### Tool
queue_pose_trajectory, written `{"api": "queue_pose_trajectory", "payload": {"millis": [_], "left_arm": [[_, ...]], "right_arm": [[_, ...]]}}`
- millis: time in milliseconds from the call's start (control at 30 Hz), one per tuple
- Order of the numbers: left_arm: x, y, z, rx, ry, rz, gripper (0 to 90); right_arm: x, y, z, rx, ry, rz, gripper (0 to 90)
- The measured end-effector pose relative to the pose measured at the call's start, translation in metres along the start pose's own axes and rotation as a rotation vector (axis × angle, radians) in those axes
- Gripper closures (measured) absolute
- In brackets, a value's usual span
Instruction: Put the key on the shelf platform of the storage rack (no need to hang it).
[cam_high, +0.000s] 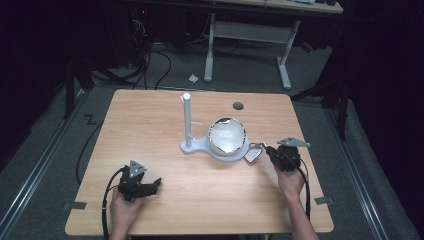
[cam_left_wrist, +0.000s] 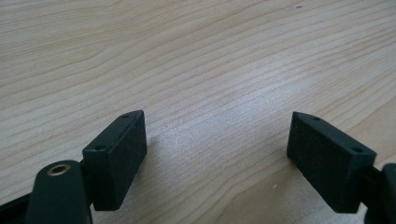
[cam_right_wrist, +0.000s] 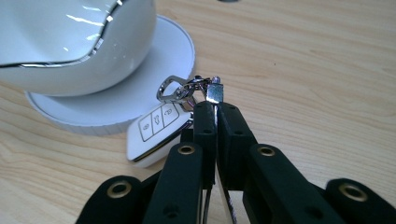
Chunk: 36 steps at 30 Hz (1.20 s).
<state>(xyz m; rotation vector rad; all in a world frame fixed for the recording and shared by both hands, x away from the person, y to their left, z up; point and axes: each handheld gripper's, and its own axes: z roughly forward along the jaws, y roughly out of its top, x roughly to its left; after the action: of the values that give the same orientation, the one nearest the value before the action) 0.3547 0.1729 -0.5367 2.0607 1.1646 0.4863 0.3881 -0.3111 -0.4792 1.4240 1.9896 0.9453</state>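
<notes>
Key fob (cam_right_wrist: 156, 133) hangs at ten o'clock of the right gripper (cam_right_wrist: 215, 105), whose jaws clench its metal strap, just beside the white stand (cam_high: 197, 145); the left gripper (cam_left_wrist: 217, 149) rests released, well apart.

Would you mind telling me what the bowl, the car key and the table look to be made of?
The bowl looks like glazed white ceramic: glossy highlights, thin silvery rim. The car key seems white glossy plastic with a chrome edge; its metal ring is pinched in the right gripper. The table shows matte pale wood grain, possibly laminate.
</notes>
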Motion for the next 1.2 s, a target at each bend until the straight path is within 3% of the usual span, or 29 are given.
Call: {"api": "queue_pose_trajectory", "payload": {"millis": [500,800,1200], "left_arm": [[0.0,0.0,0.0,-0.003,0.001,0.0,20.4],[0.0,0.0,0.0,-0.002,0.002,0.001,20.4],[0.0,0.0,0.0,-0.003,0.002,0.0,20.4]], "right_arm": [[0.01,0.009,-0.043,-0.066,0.06,-0.078,87.2],[0.021,0.014,-0.057,-0.105,0.11,-0.107,87.1],[0.036,0.035,-0.07,-0.149,0.178,-0.147,87.2]]}}
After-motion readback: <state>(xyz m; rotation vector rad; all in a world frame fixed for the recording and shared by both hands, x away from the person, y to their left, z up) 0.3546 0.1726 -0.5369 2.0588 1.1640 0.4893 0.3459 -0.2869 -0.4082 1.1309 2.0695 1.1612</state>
